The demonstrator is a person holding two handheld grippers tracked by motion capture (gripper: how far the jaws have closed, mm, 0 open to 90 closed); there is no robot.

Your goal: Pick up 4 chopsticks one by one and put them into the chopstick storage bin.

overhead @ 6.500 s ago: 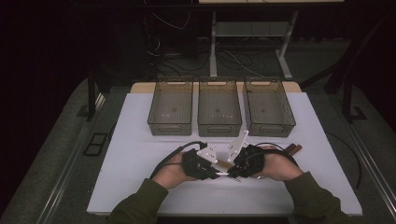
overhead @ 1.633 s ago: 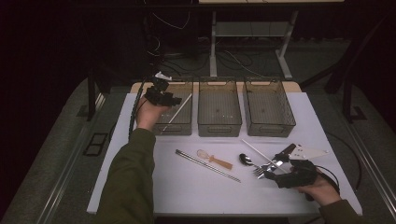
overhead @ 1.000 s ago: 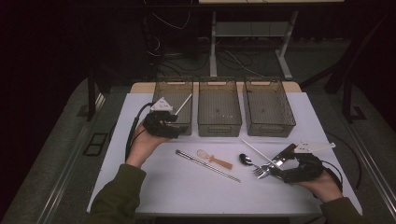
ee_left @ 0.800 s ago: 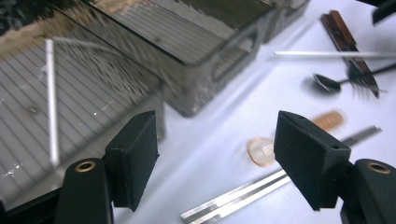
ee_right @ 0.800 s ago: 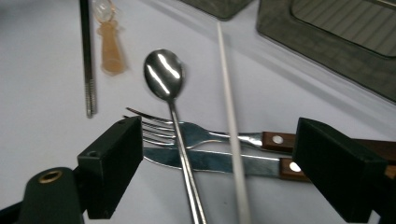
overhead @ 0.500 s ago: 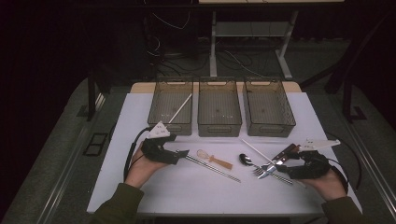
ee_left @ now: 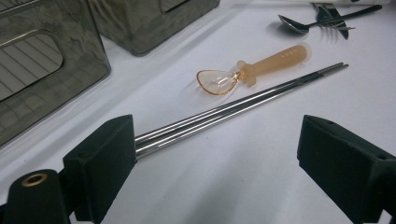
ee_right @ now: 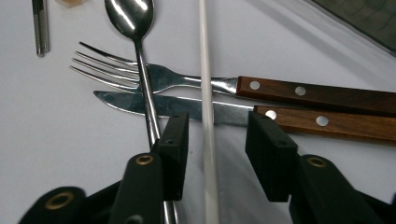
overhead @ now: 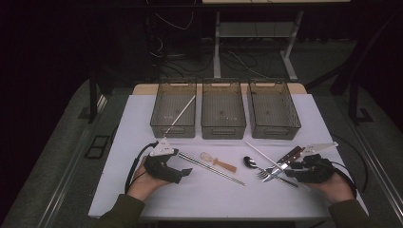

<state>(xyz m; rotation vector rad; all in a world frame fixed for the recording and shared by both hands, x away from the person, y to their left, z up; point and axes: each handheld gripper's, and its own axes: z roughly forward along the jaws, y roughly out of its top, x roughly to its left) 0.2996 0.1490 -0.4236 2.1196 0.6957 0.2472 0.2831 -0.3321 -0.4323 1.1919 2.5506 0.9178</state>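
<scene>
Left gripper hovers low over the desk near its front-left part, jaws spread wide and having just been opening further; nothing is pressed between them. In the left gripper view the near end of the steel chopsticks reaches one jaw's inner face, and I cannot tell whether it touches, while the rest of the pair runs away across the white top. Just beyond the pair lies a small amber-handled spoon.

Right gripper, near the front-right corner, has just been narrowing its jaws around a thin white chopstick that runs up between them; a gap shows on both sides, so the pads do not yet press it. The white stick crosses over a wooden-handled fork and a wooden-handled knife, and a metal spoon lies alongside, its handle passing by one jaw.

Judging by how things lie, the sorting is barely begun: one white chopstick leans in the left bin, while the middle bin and right bin look nearly bare. Left to do: the steel pair, the amber spoon, the metal spoon, fork, knife and the second white stick.
</scene>
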